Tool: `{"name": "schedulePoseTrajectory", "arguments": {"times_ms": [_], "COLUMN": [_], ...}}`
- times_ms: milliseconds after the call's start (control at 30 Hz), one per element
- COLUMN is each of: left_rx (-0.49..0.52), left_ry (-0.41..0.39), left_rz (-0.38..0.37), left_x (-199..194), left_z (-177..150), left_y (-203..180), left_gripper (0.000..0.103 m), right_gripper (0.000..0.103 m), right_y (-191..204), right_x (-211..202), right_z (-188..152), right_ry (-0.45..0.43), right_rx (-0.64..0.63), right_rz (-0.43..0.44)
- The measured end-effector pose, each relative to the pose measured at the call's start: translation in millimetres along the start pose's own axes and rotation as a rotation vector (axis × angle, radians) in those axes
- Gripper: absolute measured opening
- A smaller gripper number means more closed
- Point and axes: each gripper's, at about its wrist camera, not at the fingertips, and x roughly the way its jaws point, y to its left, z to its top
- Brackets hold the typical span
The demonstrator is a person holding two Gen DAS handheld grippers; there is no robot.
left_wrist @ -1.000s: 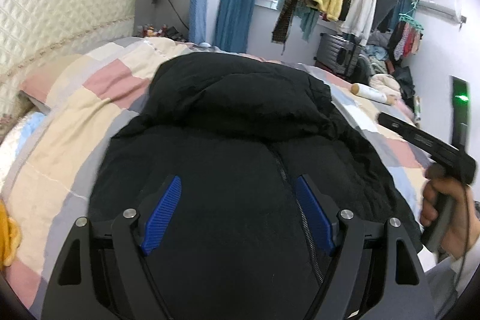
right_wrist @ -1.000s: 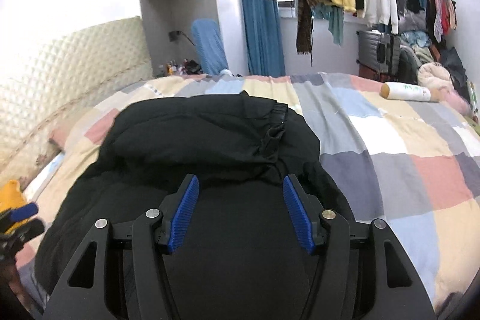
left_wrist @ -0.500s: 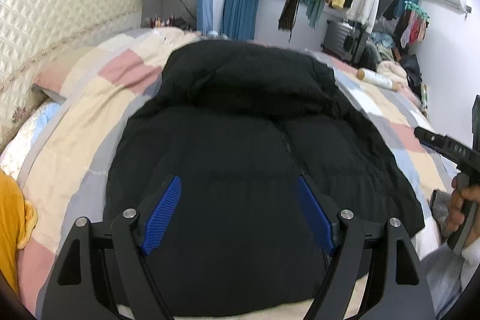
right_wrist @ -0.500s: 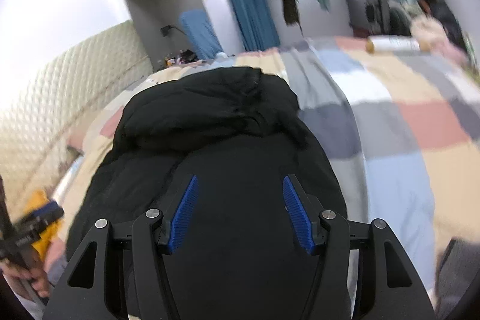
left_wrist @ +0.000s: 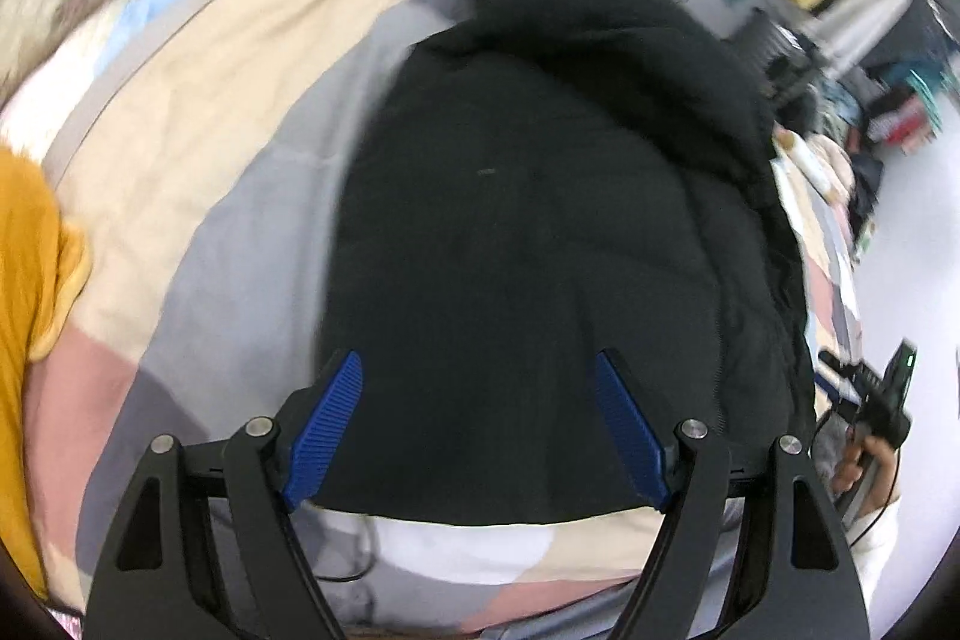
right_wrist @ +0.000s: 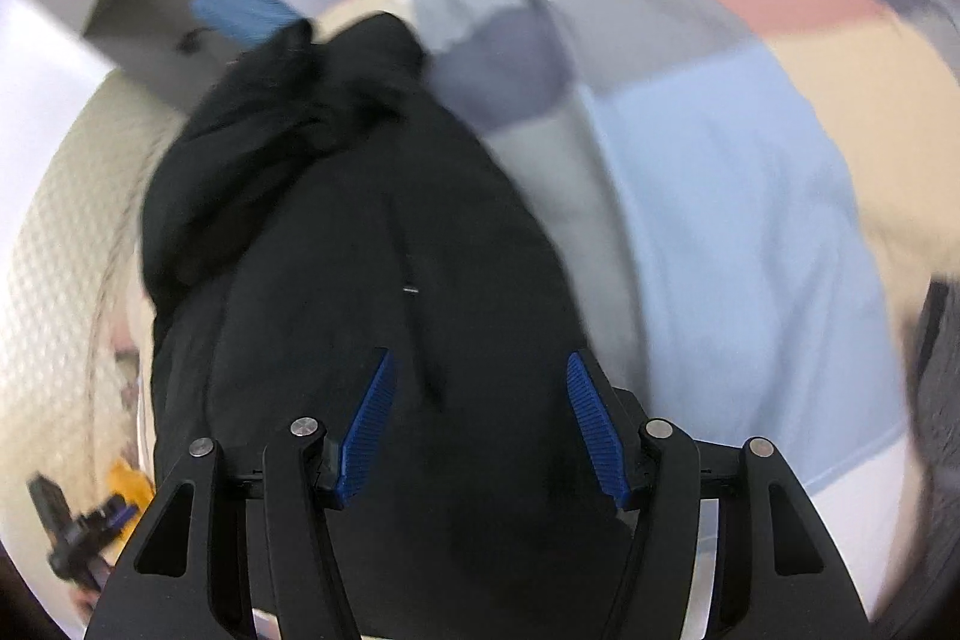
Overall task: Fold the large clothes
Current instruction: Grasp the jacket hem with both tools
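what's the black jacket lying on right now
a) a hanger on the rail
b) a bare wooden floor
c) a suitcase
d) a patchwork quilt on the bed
d: the black jacket lies spread on the patchwork quilt of pink, cream, grey and blue blocks, which shows around it in both wrist views.

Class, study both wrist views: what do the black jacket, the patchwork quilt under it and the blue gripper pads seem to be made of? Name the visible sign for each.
Black jacket: likely matte synthetic shell over padding; it looks puffy, with a zip line down it.
Patchwork quilt: soft woven fabric, probably cotton; dull pastel blocks, gentle wrinkles.
Blue gripper pads: ribbed rubber or plastic, judging by fine ridges.
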Motion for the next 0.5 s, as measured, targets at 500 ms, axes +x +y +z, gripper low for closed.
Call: {"name": "schedulePoseTrajectory", "arguments": {"times_ms": [500], "left_rx": [-0.228], "left_ry": [0.182], "left_rz": [-0.010], "left_x": [50.9], "left_z": [6.1], "left_y": [49.1], "left_gripper": [0.081], "right_gripper": [0.071], "right_y": [-4.0], "right_x": [27.0], "right_z": [-9.2], "right_ry": [0.200], "right_rx": [0.101], "right_rz": [0.335]}}
